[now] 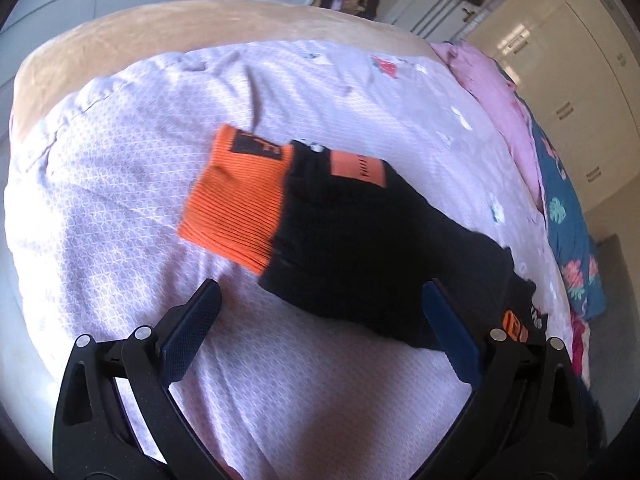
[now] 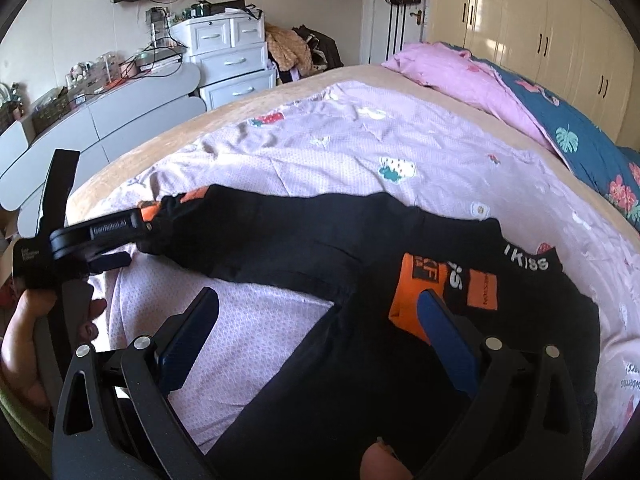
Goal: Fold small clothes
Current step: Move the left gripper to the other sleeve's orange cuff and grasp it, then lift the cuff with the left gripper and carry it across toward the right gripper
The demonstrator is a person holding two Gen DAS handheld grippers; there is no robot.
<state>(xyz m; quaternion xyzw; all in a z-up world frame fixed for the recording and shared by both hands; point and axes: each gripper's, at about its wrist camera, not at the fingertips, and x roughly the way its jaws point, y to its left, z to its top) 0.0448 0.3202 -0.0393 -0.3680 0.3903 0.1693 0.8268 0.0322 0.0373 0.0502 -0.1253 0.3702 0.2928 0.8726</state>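
the black trousers (image 2: 320, 240) lie flat on the lilac quilt (image 2: 360, 148) of the bed, one leg stretched out to the left, its orange cuff (image 1: 236, 196) at the far-left tip, the waistband (image 2: 528, 264) with its white lettering at the right; that leg's long axis runs left to right across the bed, cuff pointing left, and a second leg runs from the crotch toward the near edge; the left gripper (image 1: 320, 340) stands with its jaws spread wide, nothing between them, the cuff just beyond and slightly left of its tips, the dark leg crossing behind its right finger; in the right wrist view its tips seem to sit at the cuff end, though touch there cannot be settled; the right gripper (image 2: 320, 340) is likewise spread and empty, poised over the crotch and near leg, with a folded orange patch (image 2: 420, 288) just by its right finger; so the left gripper is plainly nearer the cuff, the right nearer the waist; likely the coming fold turns on carrying the cuff end rightward along the leg's axis toward the waistband.
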